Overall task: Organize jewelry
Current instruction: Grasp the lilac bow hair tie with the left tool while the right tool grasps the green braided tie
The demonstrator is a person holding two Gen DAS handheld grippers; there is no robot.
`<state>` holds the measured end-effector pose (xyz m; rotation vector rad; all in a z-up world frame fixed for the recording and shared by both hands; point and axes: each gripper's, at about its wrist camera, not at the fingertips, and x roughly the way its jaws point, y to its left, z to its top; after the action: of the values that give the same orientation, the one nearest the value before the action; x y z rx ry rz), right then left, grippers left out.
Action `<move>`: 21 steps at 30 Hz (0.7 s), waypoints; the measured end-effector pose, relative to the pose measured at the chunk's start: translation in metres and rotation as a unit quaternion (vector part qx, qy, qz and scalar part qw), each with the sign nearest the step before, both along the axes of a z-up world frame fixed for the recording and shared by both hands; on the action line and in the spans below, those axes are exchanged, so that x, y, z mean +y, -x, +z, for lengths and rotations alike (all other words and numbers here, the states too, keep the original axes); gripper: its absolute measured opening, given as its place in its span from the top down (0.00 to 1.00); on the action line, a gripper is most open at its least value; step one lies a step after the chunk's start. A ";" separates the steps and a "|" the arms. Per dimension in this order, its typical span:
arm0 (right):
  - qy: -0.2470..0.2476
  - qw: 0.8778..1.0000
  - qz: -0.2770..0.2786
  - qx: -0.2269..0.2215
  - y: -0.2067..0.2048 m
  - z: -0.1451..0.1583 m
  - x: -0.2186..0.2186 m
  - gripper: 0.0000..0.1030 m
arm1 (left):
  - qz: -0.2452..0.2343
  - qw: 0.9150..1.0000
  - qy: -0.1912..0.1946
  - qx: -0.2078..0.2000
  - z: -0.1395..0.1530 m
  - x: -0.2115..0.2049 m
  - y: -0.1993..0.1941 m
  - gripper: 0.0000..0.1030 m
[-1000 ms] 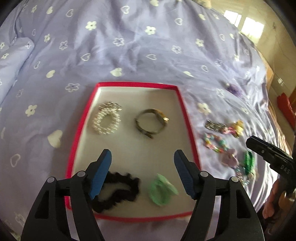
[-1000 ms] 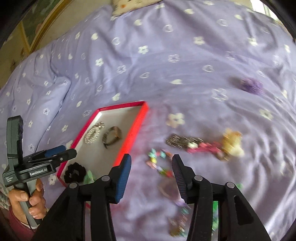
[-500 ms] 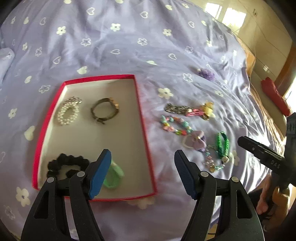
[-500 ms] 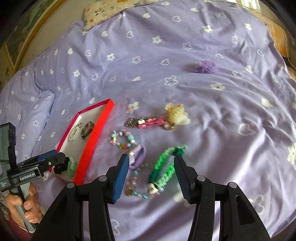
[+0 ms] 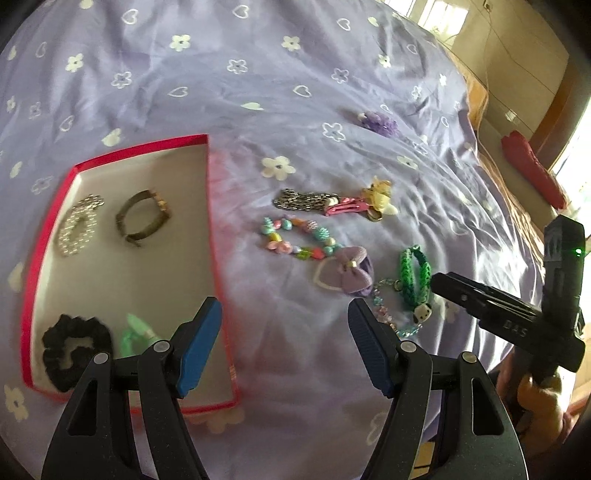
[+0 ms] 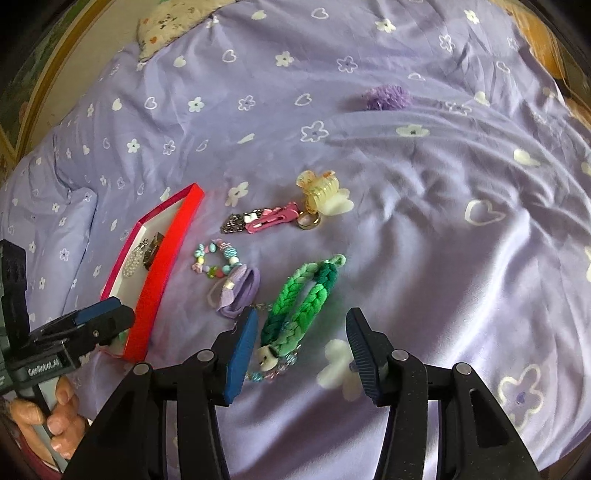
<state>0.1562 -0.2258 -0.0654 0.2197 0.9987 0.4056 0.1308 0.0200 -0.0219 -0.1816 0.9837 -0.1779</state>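
On the bed (image 5: 258, 66), over a lilac sheet with white hearts and flowers, a shallow red-rimmed box (image 5: 44, 229) sits at left in the left wrist view. Inside it: pearl bracelet (image 5: 77, 225), brown bracelet (image 5: 142, 218), black scrunchie (image 5: 75, 345), mint-green piece (image 5: 135, 334) partly hidden behind the left gripper's finger.

Loose jewelry lies on the sheet to the right of the box, well apart from it: dark metal chain (image 5: 301, 200) touching a pink hair clip (image 5: 345, 206), yellow claw clip (image 5: 380, 194) at the pink clip's far end with a small ring just beside it, pastel bead bracelet (image 5: 295, 240), lilac bow hair tie (image 5: 345, 273) touching the beads, green braided band (image 6: 299, 299) with a small white charm at its near end, thin clear-bead chain under it, blurred. A purple fuzzy piece (image 6: 386, 96) lies alone farther up the bed.

Left gripper (image 5: 284, 347) spread wide, holding nothing, hanging above the box's right rim and bare sheet. Right gripper (image 6: 301, 349) also spread, empty, with the green band's near end and charm between its fingers; contact cannot be told. Left blue pad sits just beside the charm. A pillow (image 6: 173, 22) lies at the head of the bed, a red object (image 5: 532, 170) past the bed's edge.
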 end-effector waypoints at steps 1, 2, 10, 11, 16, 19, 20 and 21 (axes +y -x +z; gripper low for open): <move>-0.001 1.000 -0.004 0.002 -0.002 -0.002 -0.002 0.57 | -0.003 1.000 0.003 0.003 -0.001 -0.002 -0.003 0.32; -0.003 1.000 -0.006 0.004 -0.004 -0.003 -0.003 0.61 | -0.006 1.000 0.007 0.005 -0.003 -0.005 -0.006 0.32; -0.023 1.000 -0.004 0.015 -0.014 -0.008 -0.004 0.71 | -0.039 0.999 0.016 0.024 -0.018 -0.031 -0.032 0.32; -0.022 1.000 -0.004 0.017 -0.015 -0.009 -0.003 0.71 | -0.043 0.999 0.015 0.025 -0.019 -0.035 -0.035 0.32; -0.025 0.999 -0.003 0.030 -0.022 -0.019 0.000 0.71 | -0.053 0.998 0.007 0.035 -0.031 -0.047 -0.051 0.44; -0.028 0.999 -0.003 0.032 -0.025 -0.022 0.000 0.77 | -0.062 0.997 0.010 0.044 -0.040 -0.050 -0.059 0.59; -0.027 0.999 -0.003 0.032 -0.025 -0.023 0.000 0.80 | -0.067 0.997 0.014 0.048 -0.044 -0.052 -0.061 0.64; -0.028 0.999 -0.004 0.031 -0.025 -0.023 0.000 0.82 | -0.071 0.996 0.016 0.049 -0.046 -0.053 -0.061 0.70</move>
<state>0.1816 -0.2263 -0.0888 0.2878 1.0479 0.4215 0.1918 -0.0332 -0.0676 -0.1504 1.0920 -0.3179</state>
